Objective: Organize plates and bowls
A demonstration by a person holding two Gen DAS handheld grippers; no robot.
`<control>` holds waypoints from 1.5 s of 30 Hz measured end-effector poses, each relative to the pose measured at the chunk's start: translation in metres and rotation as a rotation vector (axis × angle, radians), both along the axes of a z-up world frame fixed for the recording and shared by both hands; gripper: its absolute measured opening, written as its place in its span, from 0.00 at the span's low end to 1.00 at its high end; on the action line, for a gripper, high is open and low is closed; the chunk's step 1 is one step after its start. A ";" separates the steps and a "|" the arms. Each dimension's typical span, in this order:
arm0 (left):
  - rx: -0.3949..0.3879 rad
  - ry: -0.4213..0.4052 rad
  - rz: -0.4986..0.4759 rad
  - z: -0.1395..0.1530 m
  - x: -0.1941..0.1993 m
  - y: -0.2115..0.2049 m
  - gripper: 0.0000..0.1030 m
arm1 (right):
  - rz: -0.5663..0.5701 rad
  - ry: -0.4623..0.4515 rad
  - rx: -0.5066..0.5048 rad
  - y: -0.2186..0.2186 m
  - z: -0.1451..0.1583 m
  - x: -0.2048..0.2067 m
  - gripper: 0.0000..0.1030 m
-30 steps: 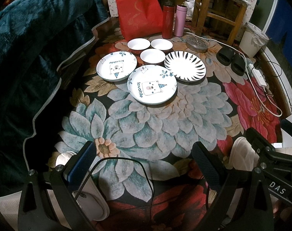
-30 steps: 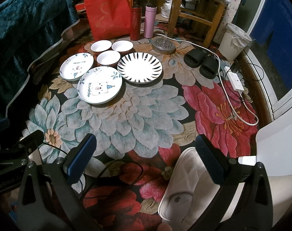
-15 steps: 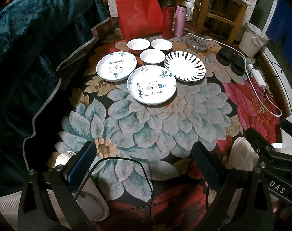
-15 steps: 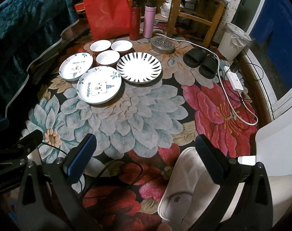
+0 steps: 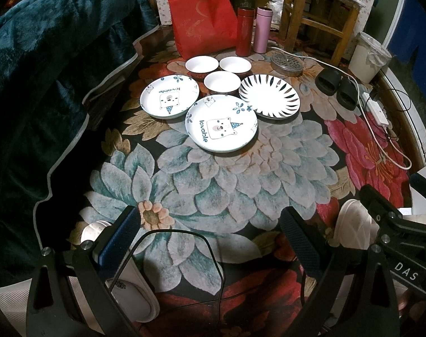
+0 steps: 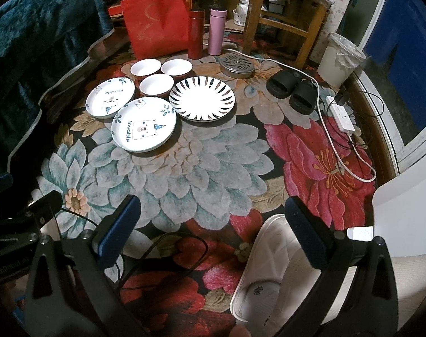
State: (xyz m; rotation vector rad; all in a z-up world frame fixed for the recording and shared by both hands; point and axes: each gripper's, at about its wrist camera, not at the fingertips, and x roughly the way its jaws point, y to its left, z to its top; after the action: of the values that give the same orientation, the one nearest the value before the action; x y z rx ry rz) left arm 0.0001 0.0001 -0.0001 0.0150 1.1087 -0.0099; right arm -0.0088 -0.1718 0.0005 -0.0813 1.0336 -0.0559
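Plates [image 5: 221,123] read "lovable"; right claw [image 6: 213,233], left claw [image 5: 210,236] released; "DAS", perhaps cropped.

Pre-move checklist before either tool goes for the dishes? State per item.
1. Left tool open and empty: ok.
2. Right tool open and empty: ok.
3. Dishes all in view: ok. Three bowls, two bear plates, one striped plate lie on the rug.
4. Clear path over the rug from tools to dishes: ok. Only a black cable loops right under the tools.
5. Dishes free to lift singly: not ok. The near bear plate's rim overlaps the striped plate's in the right wrist view; whether they touch, cannot tell.
6. Red bottle and pink bottle stand behind the bowls, apart from them: ok.
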 end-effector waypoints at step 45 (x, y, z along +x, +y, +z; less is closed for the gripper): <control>-0.045 0.108 -0.066 -0.092 0.264 -0.055 0.96 | -0.014 0.311 0.164 -0.064 -0.109 0.317 0.99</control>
State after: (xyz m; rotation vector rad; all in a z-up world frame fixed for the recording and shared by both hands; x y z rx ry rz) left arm 0.2637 -0.0545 -0.0918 0.0105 1.2155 -0.0955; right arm 0.3086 -0.2357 -0.1082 0.0686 1.3460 0.0307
